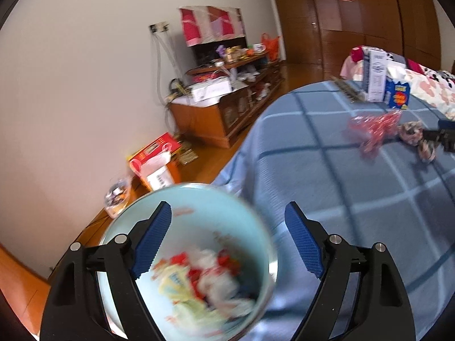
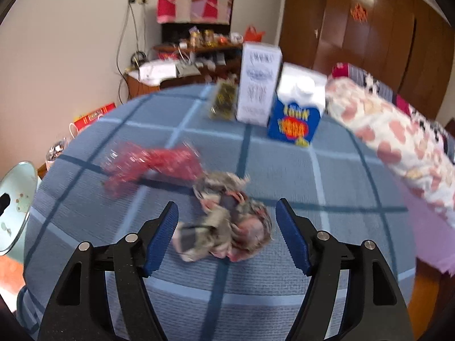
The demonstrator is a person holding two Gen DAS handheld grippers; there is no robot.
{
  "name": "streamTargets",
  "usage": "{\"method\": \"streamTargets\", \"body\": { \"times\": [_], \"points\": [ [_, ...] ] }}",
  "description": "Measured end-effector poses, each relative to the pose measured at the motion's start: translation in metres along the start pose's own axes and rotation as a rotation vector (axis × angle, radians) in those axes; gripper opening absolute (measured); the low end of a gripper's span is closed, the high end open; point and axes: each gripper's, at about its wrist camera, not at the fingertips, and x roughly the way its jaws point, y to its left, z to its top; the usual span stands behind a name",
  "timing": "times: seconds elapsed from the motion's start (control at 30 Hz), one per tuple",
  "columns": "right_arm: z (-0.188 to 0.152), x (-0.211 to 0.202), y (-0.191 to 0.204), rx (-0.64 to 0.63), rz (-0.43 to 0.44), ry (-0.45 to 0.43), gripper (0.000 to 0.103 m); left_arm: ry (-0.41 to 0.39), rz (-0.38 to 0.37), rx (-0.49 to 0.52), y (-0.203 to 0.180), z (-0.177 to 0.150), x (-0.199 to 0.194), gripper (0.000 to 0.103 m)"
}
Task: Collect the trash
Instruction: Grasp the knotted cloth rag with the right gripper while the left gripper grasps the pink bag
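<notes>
My left gripper (image 1: pixel 227 221) is open above a light blue trash bin (image 1: pixel 142 210) that stands beside the bed and holds several crumpled wrappers (image 1: pixel 204 275). My right gripper (image 2: pixel 227 218) is open, its fingers either side of a crumpled grey-pink wrapper (image 2: pixel 224 227) on the blue checked bedspread (image 2: pixel 327 176). A red crinkled wrapper (image 2: pixel 153 164) lies just beyond it. In the left wrist view the red wrapper (image 1: pixel 375 130), the grey-pink wrapper (image 1: pixel 409 133) and my right gripper's fingers (image 1: pixel 443 137) show at the right edge. The bin (image 2: pixel 17 199) shows at the left edge of the right wrist view.
A white carton (image 2: pixel 257 82), a blue carton (image 2: pixel 295 116) and a dark snack packet (image 2: pixel 223 101) stand at the bed's far side. A rolled floral quilt (image 2: pixel 398 139) lies on the right. A cluttered wooden cabinet (image 1: pixel 224 105), boxes and a bag sit along the wall.
</notes>
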Motion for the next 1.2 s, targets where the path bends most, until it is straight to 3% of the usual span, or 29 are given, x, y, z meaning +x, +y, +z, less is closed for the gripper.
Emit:
{"method": "streamTargets", "body": {
  "times": [0.07, 0.1, 0.13, 0.17, 0.2, 0.3, 0.47, 0.67, 0.93, 0.97, 1.03, 1.07, 1.2],
  "points": [
    [-0.003, 0.009, -0.007, 0.026, 0.025, 0.043, 0.07, 0.003, -0.015, 0.005, -0.015, 0.009, 0.007, 0.081],
    [-0.004, 0.011, -0.01, 0.038, 0.033, 0.056, 0.065, 0.002, -0.023, 0.004, -0.02, 0.013, 0.009, 0.081],
    [-0.006, 0.014, -0.013, 0.046, 0.054, 0.072, 0.058, 0.001, -0.031, 0.004, -0.028, 0.018, 0.012, 0.081],
    [-0.006, 0.018, -0.012, 0.048, 0.073, 0.085, 0.044, 0.003, -0.036, 0.006, -0.032, 0.02, 0.013, 0.081],
    [-0.007, 0.019, -0.011, 0.05, 0.088, 0.097, 0.035, 0.004, -0.042, 0.007, -0.035, 0.023, 0.014, 0.081],
    [-0.01, 0.018, -0.013, 0.052, 0.12, 0.102, 0.025, -0.006, -0.064, 0.013, -0.05, 0.032, 0.014, 0.081],
    [-0.015, 0.0, -0.025, 0.074, 0.115, 0.058, 0.023, -0.039, -0.109, 0.035, -0.075, 0.049, 0.008, 0.081],
    [-0.018, -0.013, -0.061, 0.127, 0.02, 0.015, 0.023, -0.049, -0.16, 0.091, -0.117, 0.072, 0.02, 0.081],
    [-0.025, -0.013, -0.09, 0.182, 0.009, 0.016, 0.023, 0.061, -0.232, 0.159, -0.165, 0.083, 0.064, 0.08],
    [-0.026, -0.013, -0.09, 0.183, 0.015, 0.016, 0.023, 0.077, -0.243, 0.16, -0.167, 0.084, 0.067, 0.076],
    [-0.027, -0.015, -0.088, 0.187, 0.024, 0.012, 0.024, 0.102, -0.267, 0.169, -0.17, 0.085, 0.073, 0.045],
    [-0.027, -0.015, -0.085, 0.185, 0.032, 0.009, 0.024, 0.115, -0.283, 0.181, -0.172, 0.084, 0.075, 0.036],
    [-0.026, -0.016, -0.075, 0.18, 0.05, 0.0, 0.024, 0.111, -0.294, 0.189, -0.17, 0.081, 0.071, 0.023]
  ]
}}
